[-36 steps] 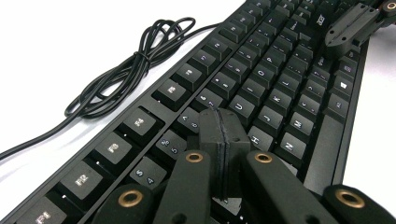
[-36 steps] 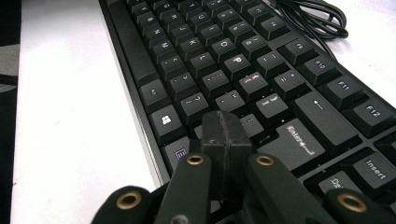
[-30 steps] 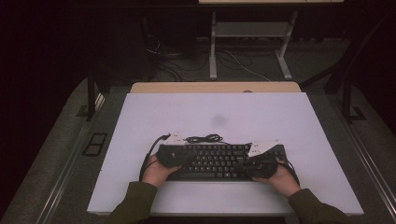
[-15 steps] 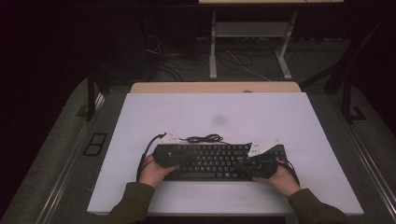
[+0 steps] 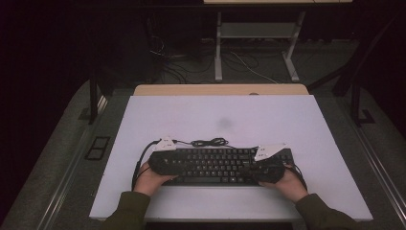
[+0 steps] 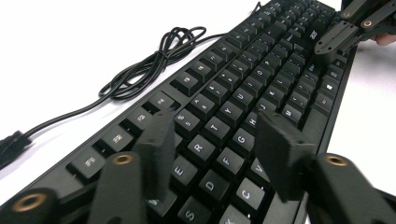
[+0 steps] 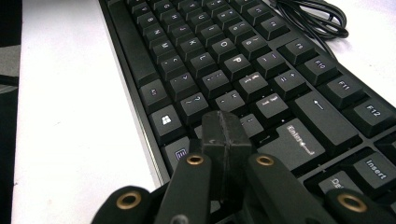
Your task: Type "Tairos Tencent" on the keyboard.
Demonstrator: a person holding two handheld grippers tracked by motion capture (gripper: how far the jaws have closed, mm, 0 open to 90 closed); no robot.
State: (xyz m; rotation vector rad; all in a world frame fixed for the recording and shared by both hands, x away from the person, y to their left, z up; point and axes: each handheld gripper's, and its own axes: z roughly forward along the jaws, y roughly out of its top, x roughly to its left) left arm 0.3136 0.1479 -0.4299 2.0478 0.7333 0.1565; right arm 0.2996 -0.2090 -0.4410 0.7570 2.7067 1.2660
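Presently: black keyboard (image 5: 220,165) lying lower centre of the high view on white counter (image 5: 215,120), long axis running left to right. Left tool (image 6: 219,144) spread wide above the left-end keys; right tool (image 7: 227,133) pinched together, empty, over the right-end keys.

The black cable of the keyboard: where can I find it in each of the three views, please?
High view: the coiled cable lies on the white table, just behind the keyboard, near the middle.
Left gripper view: cable at upper left, left of the keys.
Right gripper view: cable at the top right corner.
Shared landmark: the keyboard's back edge, beside the function keys.
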